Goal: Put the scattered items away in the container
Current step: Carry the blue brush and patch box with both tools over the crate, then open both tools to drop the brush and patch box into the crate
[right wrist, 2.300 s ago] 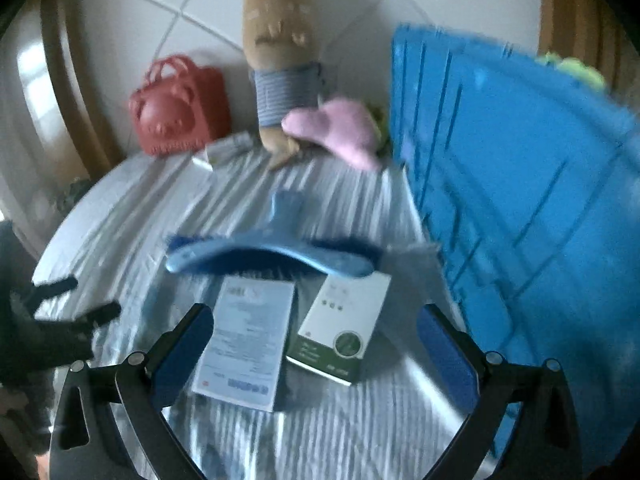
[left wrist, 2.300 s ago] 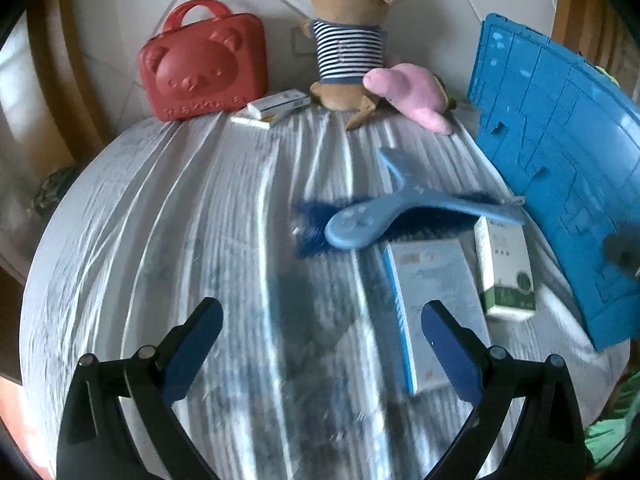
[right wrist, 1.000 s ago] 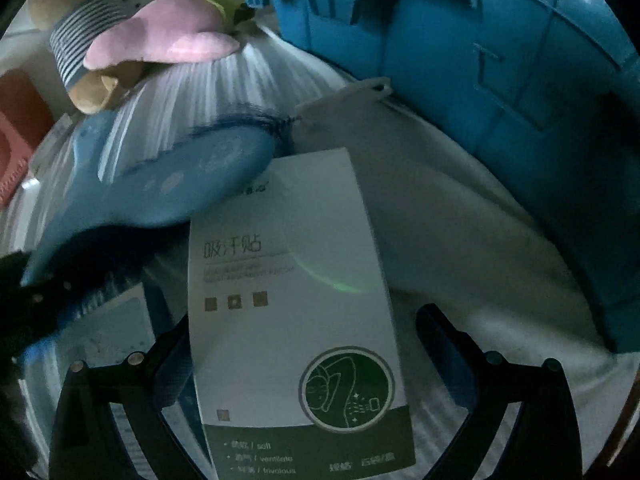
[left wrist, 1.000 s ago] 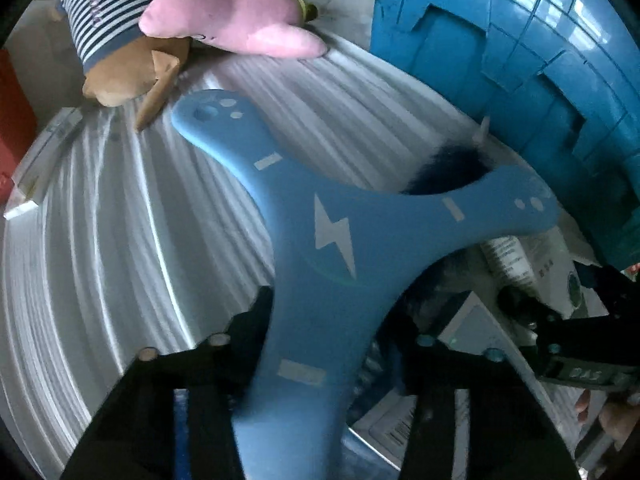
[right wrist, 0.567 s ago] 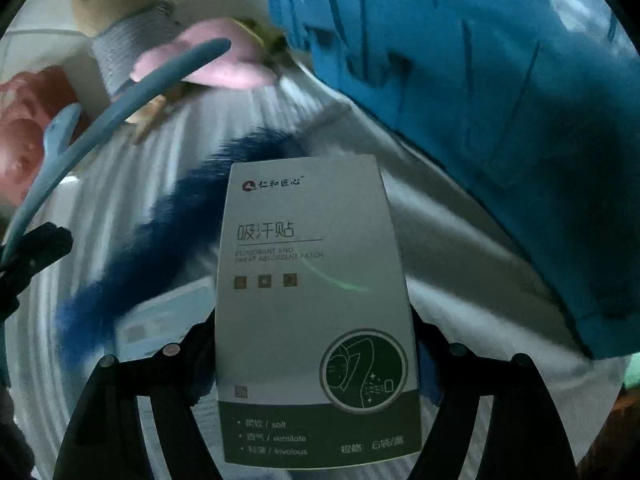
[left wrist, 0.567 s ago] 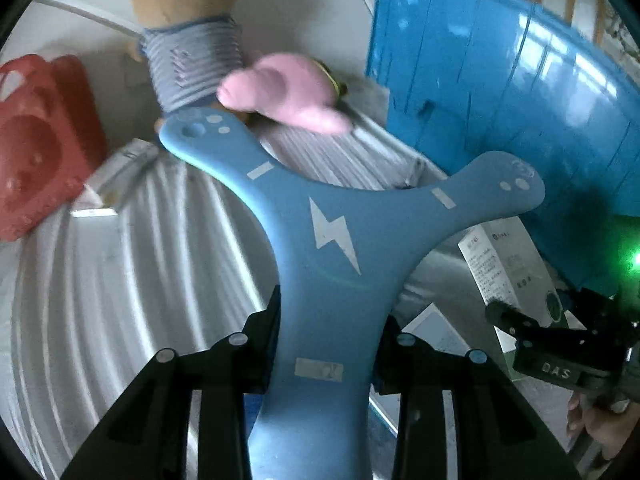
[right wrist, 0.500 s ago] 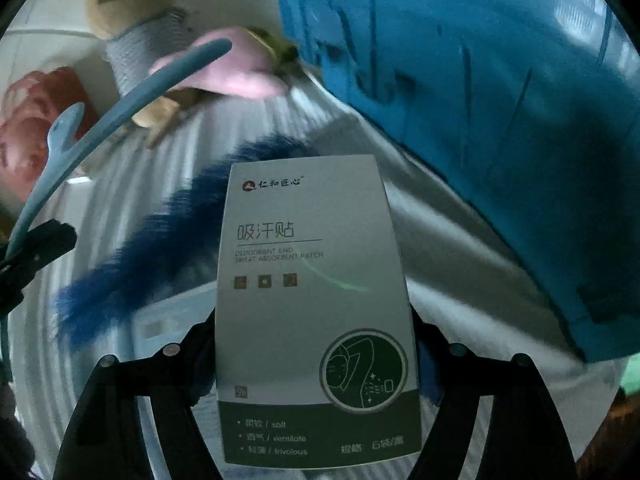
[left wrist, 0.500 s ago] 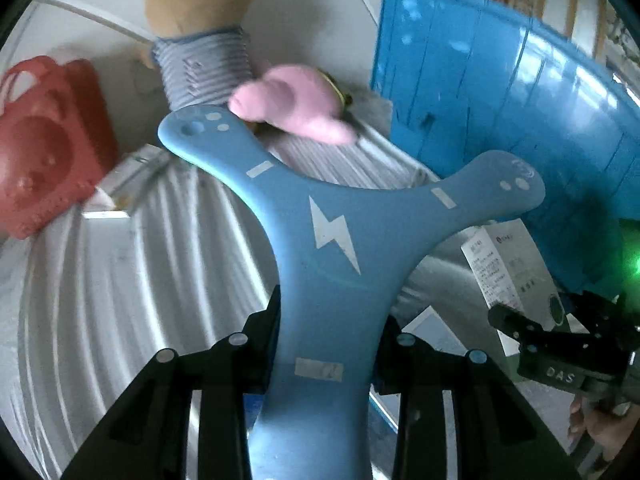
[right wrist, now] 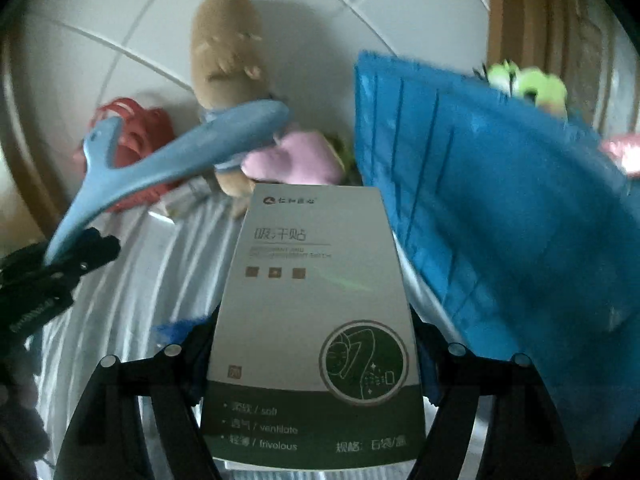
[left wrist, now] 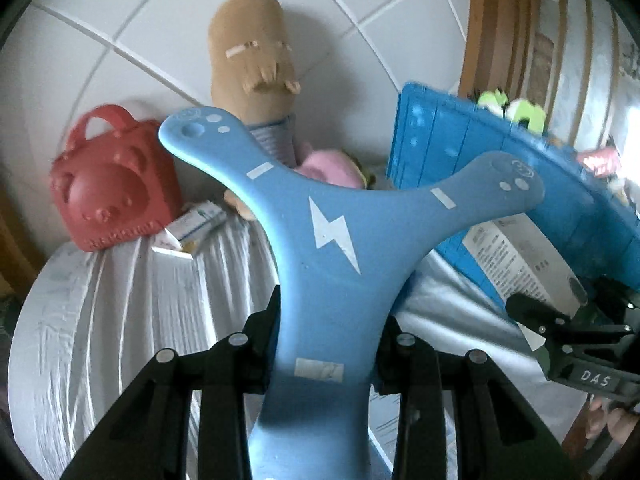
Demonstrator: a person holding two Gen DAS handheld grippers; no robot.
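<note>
Both pickups look done but nothing is dropped yet — the left gripper (left wrist: pixel 326 344) clamps the blue boomerang (left wrist: pixel 324 236) and the right gripper (right wrist: pixel 312 364) grips the white-and-green box (right wrist: pixel 316 320), both aloft beside the blue crate (right wrist: pixel 500 208) — while a small carton (left wrist: pixel 196 226) lies on the bed (left wrist: pixel 120 312).

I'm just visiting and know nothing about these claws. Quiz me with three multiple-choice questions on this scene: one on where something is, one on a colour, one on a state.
1. Where is the red bear case?
A. against the wall
B. inside the blue crate
C. in a claw

2. What colour is the lightning bolt on the three-armed toy?
A. yellow
B. white
C. black

3. What does the right claw have between its fingers?
A. nothing
B. the pink plush
C. the green-and-white box

Answers: 1 A, it stands by the tiled wall. 2 B, white on blue. 3 C, both fingers flank the box.
</note>
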